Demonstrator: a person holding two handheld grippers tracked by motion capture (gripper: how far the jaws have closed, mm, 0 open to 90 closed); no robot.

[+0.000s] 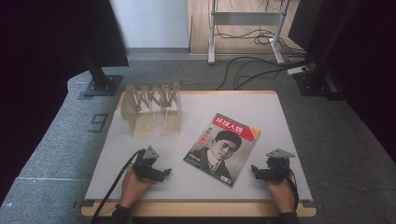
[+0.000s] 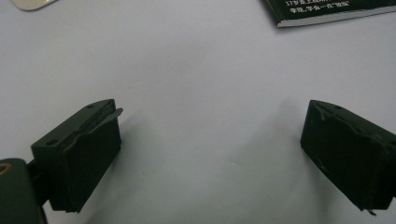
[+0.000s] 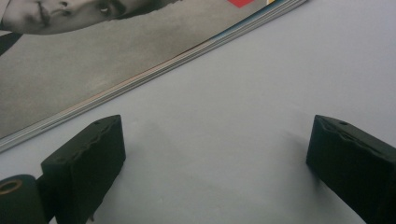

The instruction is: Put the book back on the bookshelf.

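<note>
A magazine (image 1: pixel 222 148) with a portrait on its cover lies flat and slightly turned on the white table top (image 1: pixel 261 112), right of centre. My left gripper (image 1: pixel 164 173) rests near the front edge, left of the magazine, pointing right toward it. Its jaws stand wide open over bare table (image 2: pixel 210 140), and a corner of the magazine (image 2: pixel 327 11) shows at the top right. On the magazine's other side my right gripper (image 1: pixel 254 171) lies pointing left, open with nothing between its jaws (image 3: pixel 215 154). The magazine's page edge (image 3: pixel 154 70) runs just beyond them.
A wooden accordion-style rack (image 1: pixel 152 105) stands at the table's back left. Behind the table are a stand base (image 1: pixel 102 84), desk legs (image 1: pixel 212 32) and loose cables (image 1: pixel 261 60) on the floor. A person's hands (image 1: pixel 133 186) hold both grippers at the front edge.
</note>
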